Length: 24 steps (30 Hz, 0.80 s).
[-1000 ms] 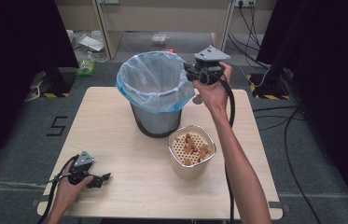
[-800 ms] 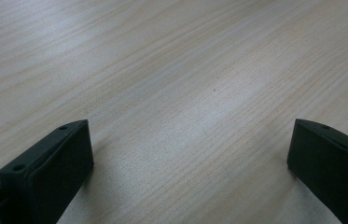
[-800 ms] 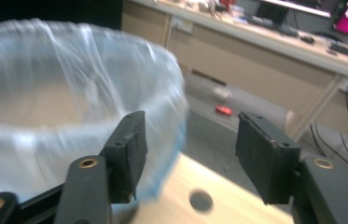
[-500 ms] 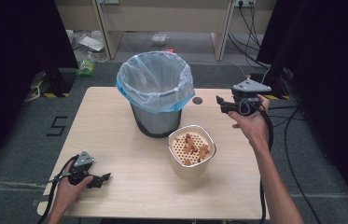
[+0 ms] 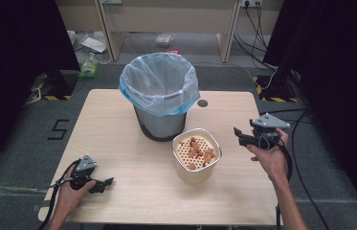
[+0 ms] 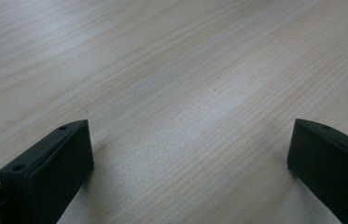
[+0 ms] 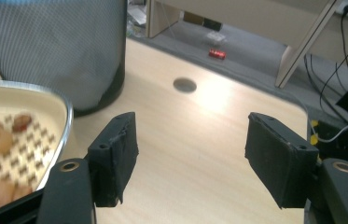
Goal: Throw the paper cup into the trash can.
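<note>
A grey mesh bin (image 5: 161, 98) lined with a pale blue bag stands at the table's back middle. In front of it sits a cream tub (image 5: 196, 154) whose perforated tray holds several orange-brown food pieces (image 5: 197, 148). My right gripper (image 5: 238, 132) hovers open to the right of the tub, jaws pointing left, nothing between them. In the right gripper view the tub (image 7: 17, 135) lies at the left and the bin (image 7: 59, 51) behind it. My left gripper (image 5: 106, 182) rests open on the table near the front left corner, over bare wood (image 6: 185, 107).
The light wooden table (image 5: 118, 139) has a round cable hole (image 5: 202, 103) behind the tub. Grey floor with cables, black-and-yellow tape and wooden furniture legs surrounds the table. A small red object (image 7: 217, 54) lies on the floor beyond the far edge.
My right gripper has swung from above the bin's right rim out to the right and down toward the front, now beside the tub. The left gripper has stayed put.
</note>
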Available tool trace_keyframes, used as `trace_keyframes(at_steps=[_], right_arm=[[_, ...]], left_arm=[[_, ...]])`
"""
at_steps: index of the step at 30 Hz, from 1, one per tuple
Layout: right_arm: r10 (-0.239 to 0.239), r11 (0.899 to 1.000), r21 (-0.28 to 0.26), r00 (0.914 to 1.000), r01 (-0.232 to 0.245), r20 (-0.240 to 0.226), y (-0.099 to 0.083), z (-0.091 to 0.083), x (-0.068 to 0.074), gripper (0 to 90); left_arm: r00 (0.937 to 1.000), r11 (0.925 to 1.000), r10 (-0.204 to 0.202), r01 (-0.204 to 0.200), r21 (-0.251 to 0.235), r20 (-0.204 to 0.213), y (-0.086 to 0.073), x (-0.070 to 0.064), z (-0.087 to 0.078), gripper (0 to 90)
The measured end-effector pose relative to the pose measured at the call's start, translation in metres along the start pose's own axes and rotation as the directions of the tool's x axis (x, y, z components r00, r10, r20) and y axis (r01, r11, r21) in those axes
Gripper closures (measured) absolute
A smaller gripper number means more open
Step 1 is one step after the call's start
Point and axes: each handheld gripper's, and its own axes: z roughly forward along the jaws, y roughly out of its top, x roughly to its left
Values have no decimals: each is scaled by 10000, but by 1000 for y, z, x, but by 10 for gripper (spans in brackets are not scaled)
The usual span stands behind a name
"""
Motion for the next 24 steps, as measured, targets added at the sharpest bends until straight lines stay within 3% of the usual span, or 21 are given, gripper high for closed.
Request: trace_keyframes(at_steps=[4,5,8,12,13,15,18,24], right_arm=[[172,9997,170,9998,-173,47,-19,-1,1,336],[356,9992,192,9994,-356,7,-32,0,3,336],[479,9985,249,9989,-479,-1,-43,1,5,335],[934,9950,371,9955,-928,-146,-65,3,7,332],[1007,9930,646,9947,-992,-194,-77,7,8,326],[975,9917,864,9950,-952,-225,-80,8,8,324],[994,9870,1282,9949,-967,-145,-99,13,12,325],[876,9821,1689,9960,-837,-159,-113,19,17,324]], left_arm=[[10000,10000,1,-1,-8,-5,0,0,0,0],[10000,10000,2,-2,-8,-6,0,0,0,0],[10000,10000,3,-3,-10,-8,0,0,0,0],[10000,10000,6,-6,-4,-14,0,0,0,0],[10000,10000,1,-1,-5,-15,0,0,0,0],[10000,10000,4,-4,-5,-11,0,0,0,0],[10000,10000,8,-8,-4,-8,0,0,0,0],[10000,10000,21,-21,-2,2,0,0,0,0]])
